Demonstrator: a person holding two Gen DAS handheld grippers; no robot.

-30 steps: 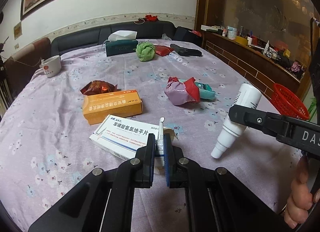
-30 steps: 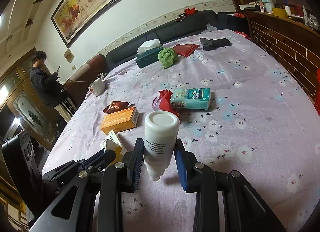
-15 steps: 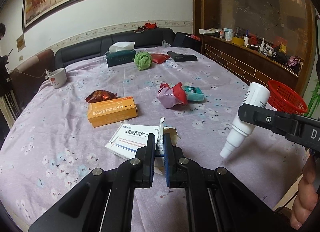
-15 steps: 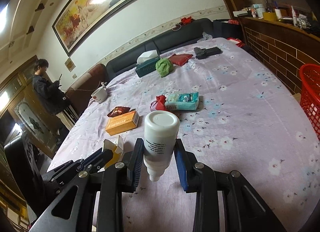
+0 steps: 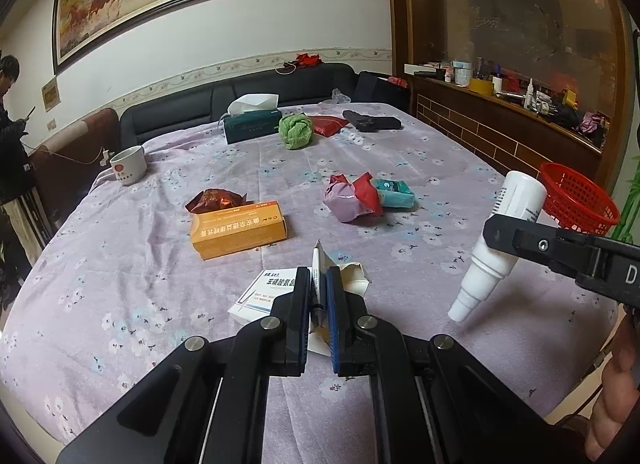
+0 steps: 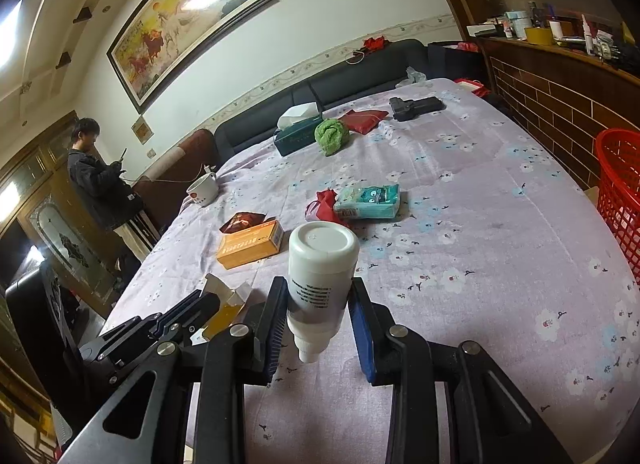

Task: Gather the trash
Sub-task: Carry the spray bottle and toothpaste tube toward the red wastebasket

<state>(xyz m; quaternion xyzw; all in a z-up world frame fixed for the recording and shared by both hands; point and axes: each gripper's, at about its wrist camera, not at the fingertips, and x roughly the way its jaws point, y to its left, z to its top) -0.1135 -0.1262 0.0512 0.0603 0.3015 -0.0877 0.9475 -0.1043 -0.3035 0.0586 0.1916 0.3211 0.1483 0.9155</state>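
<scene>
Floral cloth; smooth cylindrical bottle (clamped).

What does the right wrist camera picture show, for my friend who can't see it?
The right gripper holds a white bottle upside down above a flowered purple tablecloth. An orange box, a teal tissue pack and a red basket lie beyond.
</scene>
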